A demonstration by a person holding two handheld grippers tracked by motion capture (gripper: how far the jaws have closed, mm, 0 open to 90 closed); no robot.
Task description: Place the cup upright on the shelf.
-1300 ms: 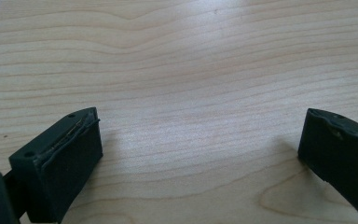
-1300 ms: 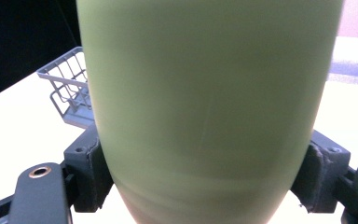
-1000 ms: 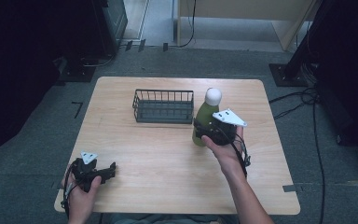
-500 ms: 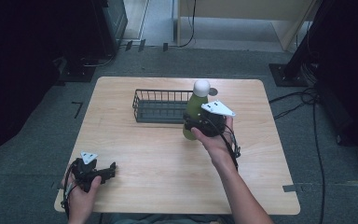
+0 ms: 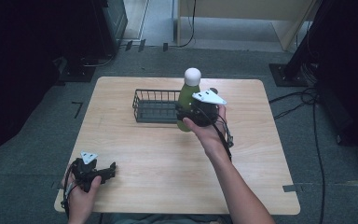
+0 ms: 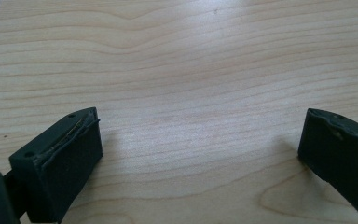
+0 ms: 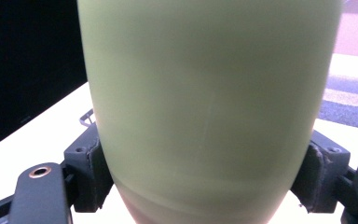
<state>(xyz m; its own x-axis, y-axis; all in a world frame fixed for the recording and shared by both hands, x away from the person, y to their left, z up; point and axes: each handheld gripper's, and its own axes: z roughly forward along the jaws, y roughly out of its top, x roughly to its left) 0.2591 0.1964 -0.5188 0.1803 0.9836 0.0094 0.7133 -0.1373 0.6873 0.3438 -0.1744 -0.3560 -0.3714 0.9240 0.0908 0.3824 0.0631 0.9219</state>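
Observation:
A green bottle [image 5: 185,100] with a white round cap is held upright above the table, at the right end of the black wire basket [image 5: 154,105]. My right gripper [image 5: 192,115] is shut on the bottle's lower body; in the right gripper view the green bottle [image 7: 209,107] sits squeezed between both pads [image 7: 92,172]. Near the table's front left corner, my left gripper [image 5: 107,170] rests low over bare wood. Its jaws stand wide apart with nothing between them, the left gripper [image 6: 198,149] facing wood grain.
The wooden table [image 5: 140,158] has a bare stretch across its middle and front. Dark equipment and cables [image 5: 303,98] lie on the grey floor around the table.
The right gripper has carried the bottle leftward and toward the basket, lifting it slightly. The left gripper has stayed still.

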